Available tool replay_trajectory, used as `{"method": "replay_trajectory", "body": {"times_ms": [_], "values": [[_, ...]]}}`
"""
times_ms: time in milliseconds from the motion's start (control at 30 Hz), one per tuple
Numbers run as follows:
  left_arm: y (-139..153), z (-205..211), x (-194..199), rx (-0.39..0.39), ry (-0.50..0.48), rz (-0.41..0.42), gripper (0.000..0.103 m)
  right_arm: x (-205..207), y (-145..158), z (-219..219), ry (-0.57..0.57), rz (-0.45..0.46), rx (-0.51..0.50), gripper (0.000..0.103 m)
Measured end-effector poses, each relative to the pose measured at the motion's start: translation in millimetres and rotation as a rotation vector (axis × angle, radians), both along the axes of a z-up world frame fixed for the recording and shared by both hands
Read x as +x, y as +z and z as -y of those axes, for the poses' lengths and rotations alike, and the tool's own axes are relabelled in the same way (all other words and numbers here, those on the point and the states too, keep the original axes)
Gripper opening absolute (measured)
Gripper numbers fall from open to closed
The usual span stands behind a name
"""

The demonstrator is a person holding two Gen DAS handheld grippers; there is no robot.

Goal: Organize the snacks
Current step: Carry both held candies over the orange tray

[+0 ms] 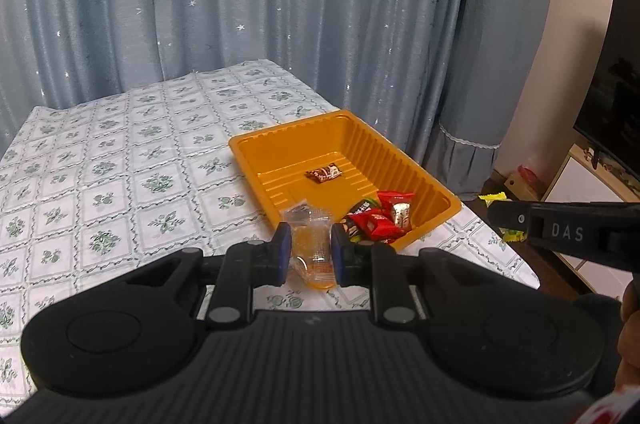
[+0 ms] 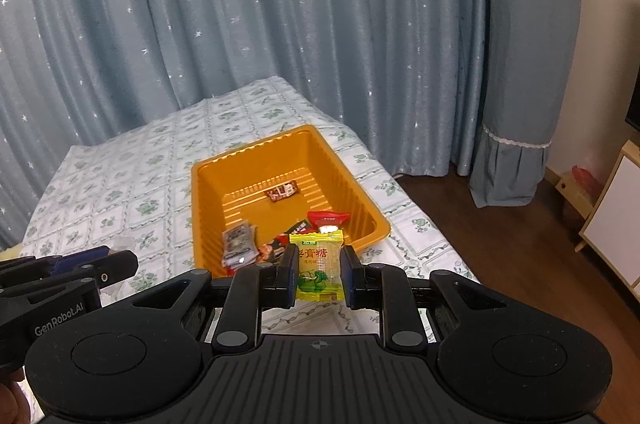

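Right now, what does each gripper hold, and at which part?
The left gripper pinches a clear orange snack packet by its side edges. The right gripper pinches a yellow candy packet by its side edges.

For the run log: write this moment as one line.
left gripper: shut on clear packet | right gripper: shut on yellow candy | tray: holds several snacks | both short of tray
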State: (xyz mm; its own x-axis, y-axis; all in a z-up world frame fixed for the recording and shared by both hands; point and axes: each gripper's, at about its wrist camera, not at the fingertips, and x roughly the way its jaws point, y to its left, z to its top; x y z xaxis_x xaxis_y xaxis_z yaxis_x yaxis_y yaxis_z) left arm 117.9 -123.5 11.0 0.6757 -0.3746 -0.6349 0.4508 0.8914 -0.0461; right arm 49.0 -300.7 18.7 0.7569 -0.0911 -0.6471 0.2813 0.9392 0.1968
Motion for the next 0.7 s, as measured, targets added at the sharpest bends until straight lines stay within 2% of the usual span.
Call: {"method": "replay_trajectory", "body": {"times_ms": [333,700], "values": [[-1.2,22.1,15.4,0.01,-0.039,0.002,0.019,10.8,-5.5,16.0,-0.022,-0.004,0.008,0.022],[-18.8,43.7,47.0,0.013,-0.072,-0.033,0.019,32.2,-14.8,34.3,-0.032,-0.011,0.011,0.022]]}}
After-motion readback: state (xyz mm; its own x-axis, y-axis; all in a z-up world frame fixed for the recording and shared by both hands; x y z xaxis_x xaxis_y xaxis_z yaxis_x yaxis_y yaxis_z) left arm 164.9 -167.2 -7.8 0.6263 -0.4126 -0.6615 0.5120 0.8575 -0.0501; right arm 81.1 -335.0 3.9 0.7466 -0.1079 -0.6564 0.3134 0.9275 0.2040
